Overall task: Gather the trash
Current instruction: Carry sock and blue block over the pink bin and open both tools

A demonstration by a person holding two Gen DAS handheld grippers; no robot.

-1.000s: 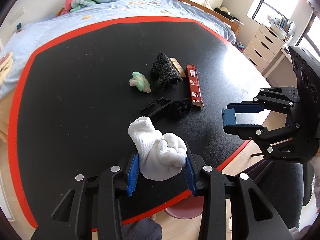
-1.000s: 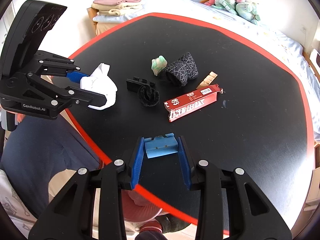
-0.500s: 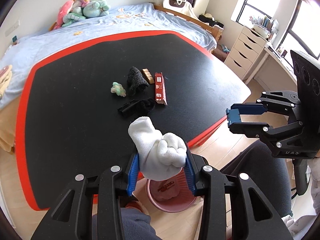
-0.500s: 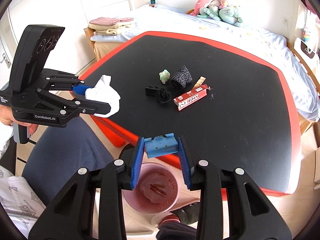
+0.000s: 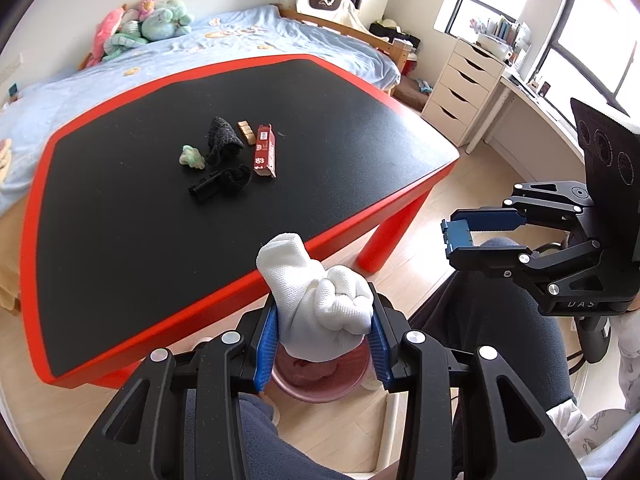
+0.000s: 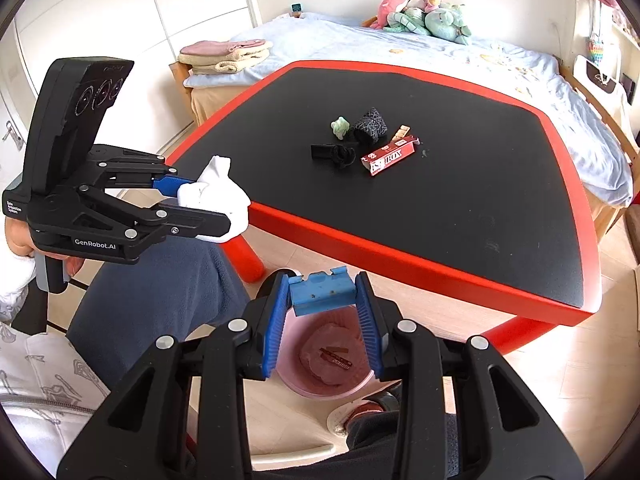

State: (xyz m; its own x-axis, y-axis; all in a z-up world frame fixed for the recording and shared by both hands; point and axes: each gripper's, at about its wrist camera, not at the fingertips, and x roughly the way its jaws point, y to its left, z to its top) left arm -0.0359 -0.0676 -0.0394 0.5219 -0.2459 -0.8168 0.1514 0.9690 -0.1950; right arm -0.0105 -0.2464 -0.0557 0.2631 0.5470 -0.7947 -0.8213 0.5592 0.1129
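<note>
The left gripper (image 5: 322, 344) was clamped on a white sock (image 5: 320, 304), a soft waffle-knit bundle rolled into a lump, its ribbed blue pads (image 5: 265, 346) pressed against both sides. The sock was held off the near edge of the worktop (image 5: 120, 240), above a pink plastic bin (image 5: 320, 384) standing on the pale wood floor. In the right wrist view the same sock (image 6: 218, 196) bulged out beyond the black jaws at the near left corner of the worktop.

The worktop was a matte black slab with a glossy red rim and round red legs. A small cluster lay near its middle: a pale green crumpled wad (image 5: 192, 157) at the left, a black webbed-pattern fabric roll (image 5: 222, 140) beside it, a black rigid plastic piece (image 5: 204, 188) touching a black scrunched fabric ring (image 5: 236, 178) nearer, tan wooden blocks (image 5: 246, 132) farther back, and a long red cardboard box (image 5: 265, 151) with white lettering at the right.

The right gripper (image 6: 322, 320) was closed on a blue plastic part (image 6: 322, 294), flat and rectangular with notched upper corners and speckled with dirt, held directly above the bin (image 6: 296, 384). The bin was round and thin-walled, with pink crumpled material and a small red wrapper (image 6: 336, 360) at its bottom.

A bed (image 5: 240, 36) with a light blue cover stood beyond the worktop, plush toys (image 5: 144, 28) piled at its far left end.
</note>
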